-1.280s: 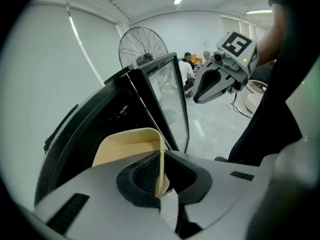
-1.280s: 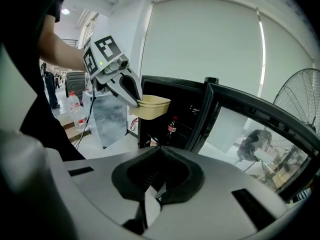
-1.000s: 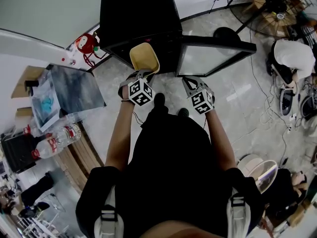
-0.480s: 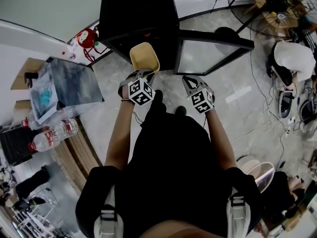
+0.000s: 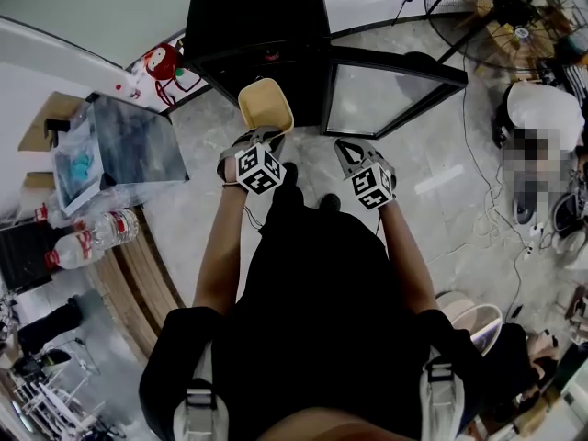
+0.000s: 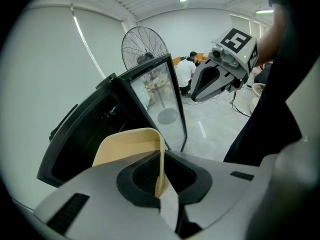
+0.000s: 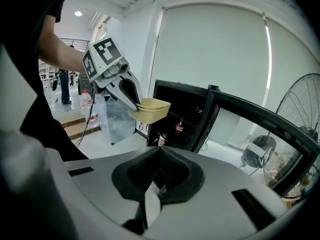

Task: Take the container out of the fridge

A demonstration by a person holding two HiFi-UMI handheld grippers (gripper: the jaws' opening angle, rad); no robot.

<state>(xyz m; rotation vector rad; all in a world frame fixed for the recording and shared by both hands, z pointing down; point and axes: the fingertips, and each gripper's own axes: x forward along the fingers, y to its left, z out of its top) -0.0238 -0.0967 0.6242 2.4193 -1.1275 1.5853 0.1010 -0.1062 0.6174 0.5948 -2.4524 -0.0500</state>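
Holding one container [image 5: 266,107] before one fridge [image 5: 257,16]

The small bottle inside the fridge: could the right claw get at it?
Probably yes: the fridge door stands open and nothing blocks the bottle, though the empty right claw is shut.

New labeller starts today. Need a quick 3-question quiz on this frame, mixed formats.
1. True or false: the left gripper is clamped on the wall of the beige container.
2. The glass door of the black fridge is: A) swung open, B) fully shut, C) lying flat on the floor.
3. Fill in: between the jaws of the right gripper there is ____.

Key: 1 true; 2 A; 3 nothing (its jaws are together and empty).
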